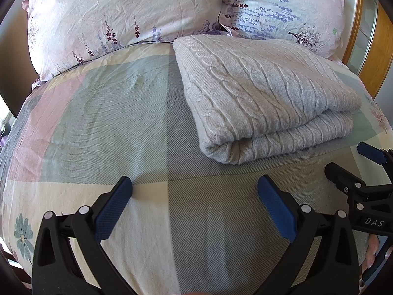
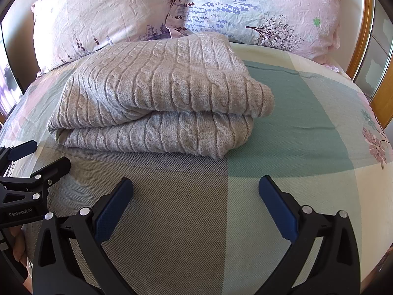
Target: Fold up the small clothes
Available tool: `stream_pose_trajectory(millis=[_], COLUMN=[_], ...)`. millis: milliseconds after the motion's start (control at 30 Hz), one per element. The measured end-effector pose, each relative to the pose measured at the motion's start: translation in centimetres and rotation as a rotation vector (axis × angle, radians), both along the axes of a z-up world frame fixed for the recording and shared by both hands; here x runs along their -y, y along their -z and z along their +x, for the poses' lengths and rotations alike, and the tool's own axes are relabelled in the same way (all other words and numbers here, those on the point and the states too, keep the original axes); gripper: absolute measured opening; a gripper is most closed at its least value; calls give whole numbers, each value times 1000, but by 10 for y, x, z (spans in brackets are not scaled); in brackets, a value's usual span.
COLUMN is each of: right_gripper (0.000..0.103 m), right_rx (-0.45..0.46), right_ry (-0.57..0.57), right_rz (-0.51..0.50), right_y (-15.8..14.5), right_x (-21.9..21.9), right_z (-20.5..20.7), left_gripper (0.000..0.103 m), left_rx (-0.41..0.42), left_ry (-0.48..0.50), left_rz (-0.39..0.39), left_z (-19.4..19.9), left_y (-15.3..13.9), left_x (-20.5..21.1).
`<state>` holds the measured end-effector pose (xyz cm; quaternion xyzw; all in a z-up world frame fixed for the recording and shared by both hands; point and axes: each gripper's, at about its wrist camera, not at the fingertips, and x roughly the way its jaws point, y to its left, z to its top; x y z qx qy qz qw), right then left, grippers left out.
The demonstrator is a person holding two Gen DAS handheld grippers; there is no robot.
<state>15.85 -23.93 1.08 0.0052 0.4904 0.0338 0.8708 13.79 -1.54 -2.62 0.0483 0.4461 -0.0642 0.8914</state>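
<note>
A grey cable-knit sweater [image 1: 265, 98] lies folded in two layers on the bed, its folded edge toward me; it also shows in the right wrist view [image 2: 159, 98]. My left gripper [image 1: 195, 186] is open and empty, hovering over the bedspread in front of and left of the sweater. My right gripper [image 2: 196, 186] is open and empty, in front of the sweater's right end. Each gripper shows at the edge of the other's view: the right gripper [image 1: 353, 164] and the left gripper [image 2: 36, 157]. Neither touches the sweater.
The bedspread [image 1: 110, 123] has pastel patches in green, pink, cream and grey. Two floral pillows [image 1: 118, 17] [image 2: 265, 12] stand behind the sweater. A wooden headboard frame [image 2: 363, 32] runs along the right. The near bed edge curves below the grippers.
</note>
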Motion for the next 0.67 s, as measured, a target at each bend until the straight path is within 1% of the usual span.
stream_pose_trajectory(millis=[667], right_gripper=[102], right_rx=[0], right_ry=[0], right_rz=[0], right_y=[0], right_x=[1], right_z=[0], left_gripper=[101], left_rx=[-1], left_ry=[0], left_rz=[0], left_z=[2], left_y=[0], left_x=[0])
